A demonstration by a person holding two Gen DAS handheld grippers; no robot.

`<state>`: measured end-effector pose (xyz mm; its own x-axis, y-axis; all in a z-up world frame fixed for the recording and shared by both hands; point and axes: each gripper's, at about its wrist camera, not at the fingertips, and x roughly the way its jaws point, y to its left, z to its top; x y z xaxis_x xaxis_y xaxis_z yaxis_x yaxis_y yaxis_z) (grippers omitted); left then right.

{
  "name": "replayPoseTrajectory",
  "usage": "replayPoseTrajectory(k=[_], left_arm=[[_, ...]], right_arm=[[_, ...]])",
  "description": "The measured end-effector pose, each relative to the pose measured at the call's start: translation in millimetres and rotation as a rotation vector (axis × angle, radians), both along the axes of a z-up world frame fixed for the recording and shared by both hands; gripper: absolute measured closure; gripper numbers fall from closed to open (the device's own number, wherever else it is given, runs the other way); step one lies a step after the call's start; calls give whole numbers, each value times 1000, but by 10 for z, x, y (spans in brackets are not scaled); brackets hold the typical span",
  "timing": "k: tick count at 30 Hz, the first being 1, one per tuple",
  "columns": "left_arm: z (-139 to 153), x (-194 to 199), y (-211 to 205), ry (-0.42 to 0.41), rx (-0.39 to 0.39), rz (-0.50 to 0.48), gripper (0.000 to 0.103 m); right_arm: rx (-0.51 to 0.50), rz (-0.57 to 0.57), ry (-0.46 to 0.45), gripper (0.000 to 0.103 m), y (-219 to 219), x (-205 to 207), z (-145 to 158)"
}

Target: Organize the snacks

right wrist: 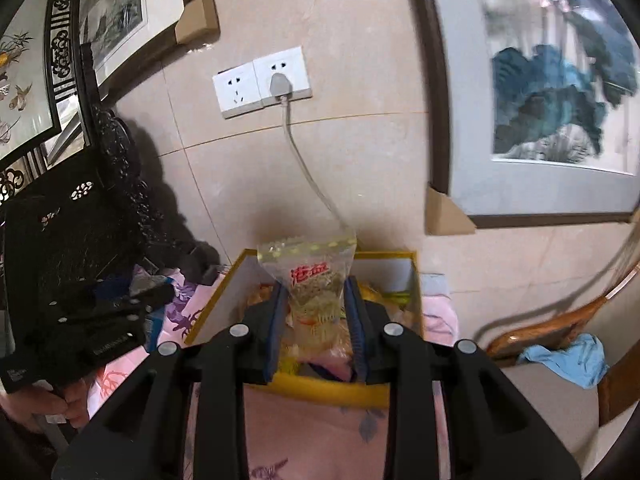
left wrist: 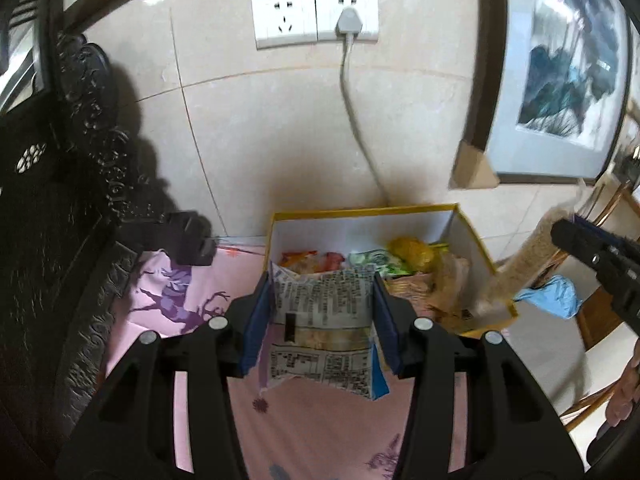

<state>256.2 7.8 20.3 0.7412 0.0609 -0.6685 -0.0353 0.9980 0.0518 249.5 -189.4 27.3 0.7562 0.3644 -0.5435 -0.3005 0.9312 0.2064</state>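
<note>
Both jaws clamped — snack packet (left wrist: pixel 324 320), clear bag (right wrist: pixel 316 292).

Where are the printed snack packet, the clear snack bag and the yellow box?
printed snack packet (left wrist: pixel 324 316), left wrist view, its text panel.
clear snack bag (right wrist: pixel 316 292), right wrist view, below the red label.
yellow box (left wrist: pixel 360 211), left wrist view, back rim.

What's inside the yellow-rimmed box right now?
The yellow-rimmed box holds an orange packet, a green packet and a yellow bag. Its floor and near-left corner are covered by the printed packet.
</note>
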Motion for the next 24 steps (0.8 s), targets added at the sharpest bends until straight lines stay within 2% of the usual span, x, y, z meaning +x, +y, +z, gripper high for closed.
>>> replayPoseTrajectory(k=[3,8,14,15,16,17,18,21,22,24], left_arm=[[-41,197,72,10,-29,15,56],[-38,450,69,5,-3,13,56],[29,786,-16,-26,47,-23,54],[10,831,-24,-33,59,-26,51],[-43,900,-29,-36,74,-21,26],[-159,991,-26,-21,89,5,2],[-257,1044,-21,-5,100,21,2],[-632,1187,18,118,146,92,2],[-735,1194,49,146,125,100,2],[-903,1175,136,197,52,111,2]], right_arm=[[23,-6,1,75,16,191,-25],[42,-15,7,75,-14,412,-53],[31,-25,-19,75,-33,669,77],[24,-27,-23,73,-21,739,93],[16,-28,-15,71,-5,826,66],[-4,-21,20,42,28,933,-3],[-59,-21,109,1,100,1108,-178],[-186,-59,160,1,204,1219,-533],[-209,-54,174,1,216,1197,-644],[-171,-29,213,1,172,1133,-796]])
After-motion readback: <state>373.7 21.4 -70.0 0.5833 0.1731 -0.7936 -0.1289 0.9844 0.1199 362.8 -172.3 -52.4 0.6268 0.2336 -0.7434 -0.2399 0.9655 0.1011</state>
